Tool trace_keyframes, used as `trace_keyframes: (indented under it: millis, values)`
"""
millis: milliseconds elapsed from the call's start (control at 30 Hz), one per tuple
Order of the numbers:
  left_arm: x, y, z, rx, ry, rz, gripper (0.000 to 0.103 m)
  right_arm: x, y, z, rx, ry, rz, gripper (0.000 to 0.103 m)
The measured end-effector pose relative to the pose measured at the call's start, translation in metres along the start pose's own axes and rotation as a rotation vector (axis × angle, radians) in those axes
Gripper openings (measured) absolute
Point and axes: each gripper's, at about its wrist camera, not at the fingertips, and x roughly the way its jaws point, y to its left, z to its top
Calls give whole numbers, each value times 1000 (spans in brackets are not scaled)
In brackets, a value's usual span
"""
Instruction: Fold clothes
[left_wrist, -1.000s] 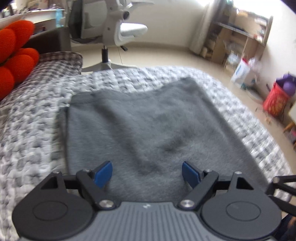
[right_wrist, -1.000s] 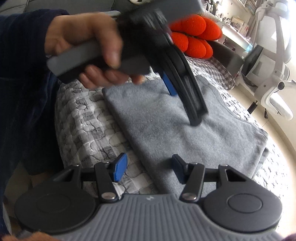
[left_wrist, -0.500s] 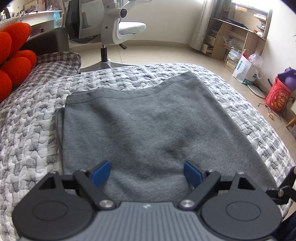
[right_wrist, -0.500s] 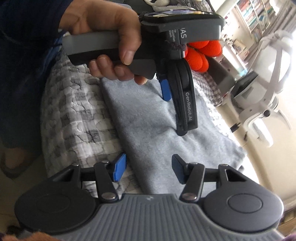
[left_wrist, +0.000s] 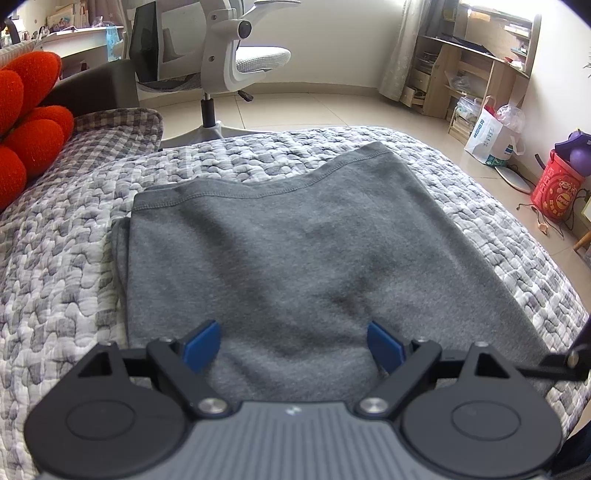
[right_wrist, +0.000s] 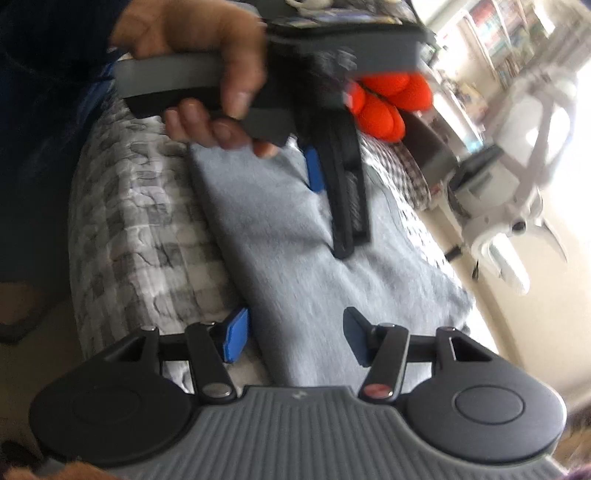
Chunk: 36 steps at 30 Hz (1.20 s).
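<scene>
Red cushions (left_wrist: 26, 122): lay at the far left on the bed, beside a checked pillow (left_wrist: 110, 129).
Quilt (left_wrist: 55, 266): grey-and-white patterned, covered the bed under everything else.
Grey garment (left_wrist: 295, 251): lay flat on the quilt in the middle of the bed, folded into a broad rectangle, with a stitched hem along its far edge and a second layer showing at its left edge.
Left gripper (left_wrist: 293, 341): hovered over the near part of the garment with its jaws standing wide apart; nothing was between the blue pads (left_wrist: 201, 345), and they pressed on nothing.
Hand (right_wrist: 199, 66): in the right wrist view, the person's left hand wrapped the left gripper's grey handle, coming out of a dark blue sleeve (right_wrist: 55, 44).
Right gripper (right_wrist: 293, 338): hung at the garment's near edge with its jaws partly apart; the cloth lay below the gap, but the pads did not pinch it. This view was blurred.
Office chair (left_wrist: 236, 48): white, stood on the tiled floor beyond the bed, near a desk (left_wrist: 77, 37).
Shelves (left_wrist: 476, 62): wooden, stood against the wall at far right.
White bag (left_wrist: 487, 136): sat on the floor by the shelves.
Red bucket (left_wrist: 556, 188): stood at the right edge, well apart from the bed.
</scene>
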Motion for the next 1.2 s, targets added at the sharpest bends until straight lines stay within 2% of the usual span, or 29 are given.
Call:
trace_keyframes:
  millis: [200, 433, 500, 567, 633, 700, 800, 900, 1067, 1200]
  values:
    - [0, -3, -1, 19, -2, 20, 88, -20, -38, -20, 356, 23, 39, 60]
    - [0, -5, -2, 26, -9, 29, 88, -27, -83, -63, 921, 126, 43, 62]
    - [0, -6, -3, 29, -13, 32, 88, -30, -95, -79, 1080, 127, 78, 62]
    - [0, -6, -4, 29, -17, 32, 88, -35, -101, -91, 1207, 84, 158, 62]
    - [0, -4, -5, 22, -21, 25, 88, -37, -100, -96, 1277, 49, 234, 61]
    - [0, -3, -7, 11, -29, 20, 89, -38, -99, -101, 1340, 22, 299, 56]
    - [0, -5, -9, 18, -38, 28, 89, -36, -96, -107, 1384, 56, 279, 45]
    - [1, -6, -8, 14, -36, 32, 89, -39, -95, -111, 1417, 53, 299, 43]
    - [0, -7, -8, 13, -37, 38, 89, -35, -104, -117, 1476, 50, 308, 34]
    - [-1, -8, -9, 6, -40, 44, 89, -37, -106, -118, 1476, 20, 296, 13]
